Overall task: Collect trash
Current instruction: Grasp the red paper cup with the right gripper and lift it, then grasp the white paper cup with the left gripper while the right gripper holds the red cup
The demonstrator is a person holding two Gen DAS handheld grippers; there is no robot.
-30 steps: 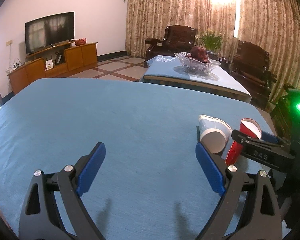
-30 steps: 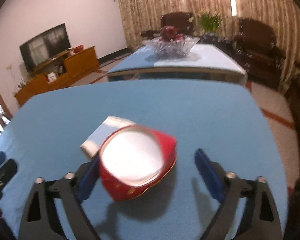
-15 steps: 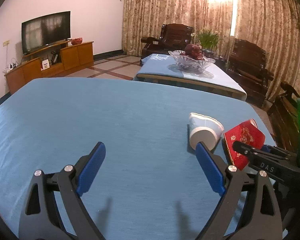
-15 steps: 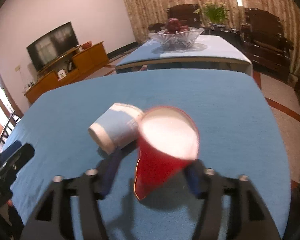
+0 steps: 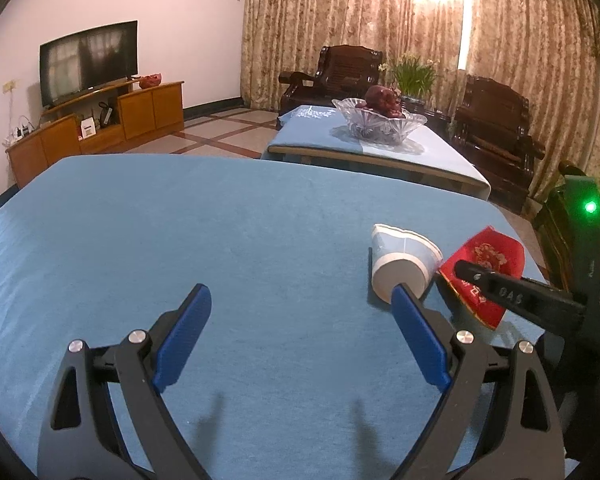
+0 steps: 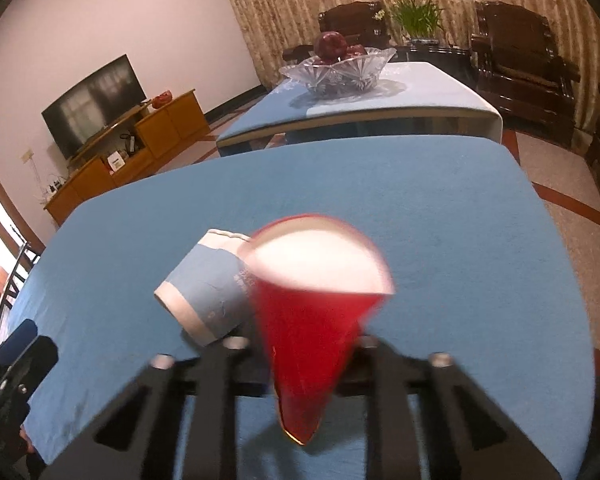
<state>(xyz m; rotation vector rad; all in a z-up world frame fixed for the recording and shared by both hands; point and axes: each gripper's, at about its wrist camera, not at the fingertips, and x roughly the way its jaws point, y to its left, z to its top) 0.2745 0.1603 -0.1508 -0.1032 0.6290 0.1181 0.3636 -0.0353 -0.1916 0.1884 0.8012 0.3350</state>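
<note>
A red paper cup, squashed flat at its base, is clamped in my right gripper, mouth facing away. In the left wrist view the red cup sits in the right gripper's black fingers at the table's right edge. A blue and white paper cup lies on its side on the blue tablecloth, touching the red cup; it also shows in the right wrist view. My left gripper is open and empty, its right finger just in front of the blue cup.
A second blue-covered table with a glass fruit bowl stands beyond the far edge. Dark wooden armchairs and curtains are behind it. A TV on a wooden cabinet stands at the left wall.
My right gripper has closed on the red cup, crushing it from round to flat, and tipped it upright. The left gripper stayed open and shifted slightly toward the blue cup.
</note>
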